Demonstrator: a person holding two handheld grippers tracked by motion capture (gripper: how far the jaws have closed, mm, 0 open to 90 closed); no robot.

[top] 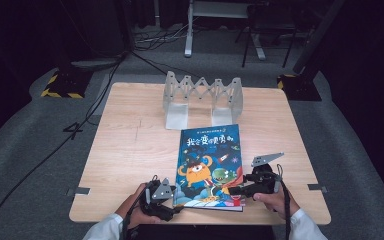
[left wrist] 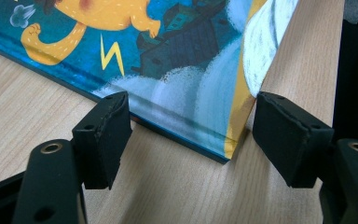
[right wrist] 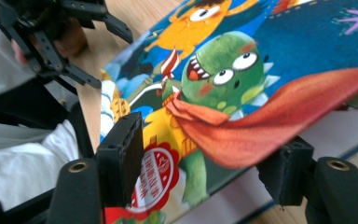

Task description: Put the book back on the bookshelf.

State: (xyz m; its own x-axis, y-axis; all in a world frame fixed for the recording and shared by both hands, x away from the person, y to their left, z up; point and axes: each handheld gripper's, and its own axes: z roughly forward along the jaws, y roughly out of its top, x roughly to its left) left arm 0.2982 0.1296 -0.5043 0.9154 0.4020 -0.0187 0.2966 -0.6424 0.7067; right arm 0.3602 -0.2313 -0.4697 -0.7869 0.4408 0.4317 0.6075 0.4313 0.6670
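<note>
book (top: pixel 211 165) lying flat at table (top: pixel 130 150) near edge, well short of rack (top: pixel 203 97) | left gripper (left wrist: pixel 191 135) gaping wide around spine corner, gripping nothing | right gripper (right wrist: pixel 205 163) straddling raised cover, pinching cannot tell | risking: cover slipping, flopping shut, book sliding off edge

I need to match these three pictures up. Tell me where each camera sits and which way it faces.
High view: above the person's side, facing forward and down on the table, book and rack; both hands and tongs enter from below.
Left gripper view: on the left tongs, looking along their open jaws at the book's near corner.
Right gripper view: on the right tongs, jaws astride the raised cover; the other hand's tongs and a white sleeve show.
Shared: all three see the book.
</note>
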